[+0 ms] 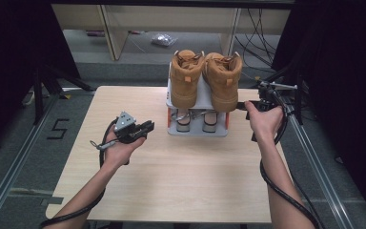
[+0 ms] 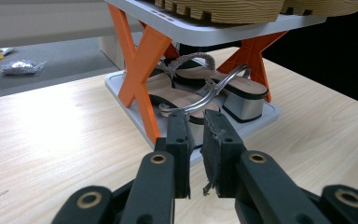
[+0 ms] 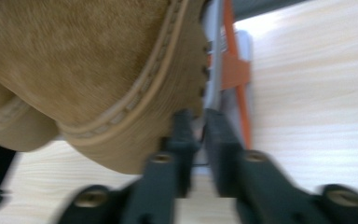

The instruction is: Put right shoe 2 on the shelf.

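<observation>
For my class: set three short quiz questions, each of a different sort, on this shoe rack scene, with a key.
1. True or false: the tan boots stand on the rack's top shelf.
2. Which pair lies on the lower shelf: A sneakers, B sandals, C slippers?
3. Fill in: the right gripper is beside a boot's ____.

Key: 1 true; 2 B; 3 sole.
</observation>
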Demonstrator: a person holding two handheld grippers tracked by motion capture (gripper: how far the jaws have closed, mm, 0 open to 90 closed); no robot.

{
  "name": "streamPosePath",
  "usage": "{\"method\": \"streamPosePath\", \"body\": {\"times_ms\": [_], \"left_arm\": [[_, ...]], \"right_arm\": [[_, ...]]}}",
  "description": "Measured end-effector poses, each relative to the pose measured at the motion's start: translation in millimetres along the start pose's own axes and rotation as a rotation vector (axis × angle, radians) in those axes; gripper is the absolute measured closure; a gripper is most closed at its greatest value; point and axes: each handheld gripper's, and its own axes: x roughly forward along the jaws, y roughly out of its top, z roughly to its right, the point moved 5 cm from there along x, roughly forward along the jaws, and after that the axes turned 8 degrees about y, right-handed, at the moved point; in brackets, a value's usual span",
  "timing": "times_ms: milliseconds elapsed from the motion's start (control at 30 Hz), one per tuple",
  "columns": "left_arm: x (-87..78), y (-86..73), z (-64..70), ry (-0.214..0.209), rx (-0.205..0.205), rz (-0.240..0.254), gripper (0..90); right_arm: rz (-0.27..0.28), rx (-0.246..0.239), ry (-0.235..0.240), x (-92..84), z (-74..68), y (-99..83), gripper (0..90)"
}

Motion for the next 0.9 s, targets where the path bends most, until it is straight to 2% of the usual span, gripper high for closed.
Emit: {"method": "streamPosePath", "body": {"times_ms": [33, 100, 167, 200, 267, 300, 367, 400, 433, 500, 567, 633, 700, 733, 800, 900], "left_arm": [[0.0, -0.1, -0.9, 0.002, 0.0, 0.0, 79.3], [0.1, -0.3, -2.2, 0.005, 0.0, 0.001, 78.5], [0.0, -0.6, -2.1, 0.007, -0.002, 0.003, 77.7], [-0.2, -0.7, -1.7, 0.006, -0.001, 0.003, 77.3], [-0.5, -0.5, -0.7, 0.004, 0.002, 0.003, 76.6], [-0.3, -0.2, 0.0, 0.002, 0.002, 0.005, 76.3], [-0.3, 0.2, 0.7, 0.002, 0.003, 0.006, 76.1], [-0.2, 0.4, 1.6, -0.001, 0.004, 0.008, 75.6], [-0.2, 0.4, 1.8, -0.002, 0.004, 0.008, 75.4], [-0.2, 0.4, 1.7, -0.002, 0.005, 0.008, 75.1], [-0.2, -0.2, -0.4, 0.0, 0.003, 0.006, 74.8], [-0.1, -0.5, -1.4, 0.003, 0.001, 0.006, 74.6], [0.4, -1.1, -2.6, 0.001, -0.004, 0.011, 74.1], [-0.4, -1.6, -3.1, 0.007, -0.002, 0.005, 74.0], [-0.6, -2.2, -2.9, 0.007, -0.003, 0.003, 73.7], [-0.5, -2.7, -2.5, 0.005, -0.004, 0.002, 73.4]], "right_arm": [[0.015, -0.016, -0.013, -0.6, -0.1, -1.2, 71.0], [0.053, -0.087, -0.046, -3.4, 1.1, -4.8, 59.3], [0.088, -0.129, -0.027, -6.2, 2.1, -6.6, 52.7], [0.102, -0.11, -0.014, -7.9, -1.5, -8.5, 50.4], [0.106, -0.166, -0.001, -10.4, -3.3, -9.8, 46.3], [0.103, -0.17, 0.021, -9.7, -6.7, -11.0, 43.9], [0.101, -0.18, 0.026, -9.0, -9.4, -12.0, 42.0], [0.105, -0.207, 0.035, -6.1, -16.1, -13.6, 37.6], [0.105, -0.202, 0.046, -4.0, -18.2, -14.6, 35.8], [0.107, -0.207, 0.051, -1.5, -20.0, -15.0, 33.3], [0.108, -0.244, 0.054, 6.0, -22.8, -16.5, 29.3], [0.11, -0.242, 0.06, 7.8, -24.1, -17.3, 27.9], [0.104, -0.238, 0.052, 12.2, -28.5, -19.9, 25.5], [0.112, -0.267, 0.043, 16.5, -29.5, -20.3, 21.9], [0.112, -0.284, 0.024, 19.5, -31.4, -20.7, 19.6], [0.114, -0.289, 0.0, 22.0, -33.1, -20.2, 18.9]]}}
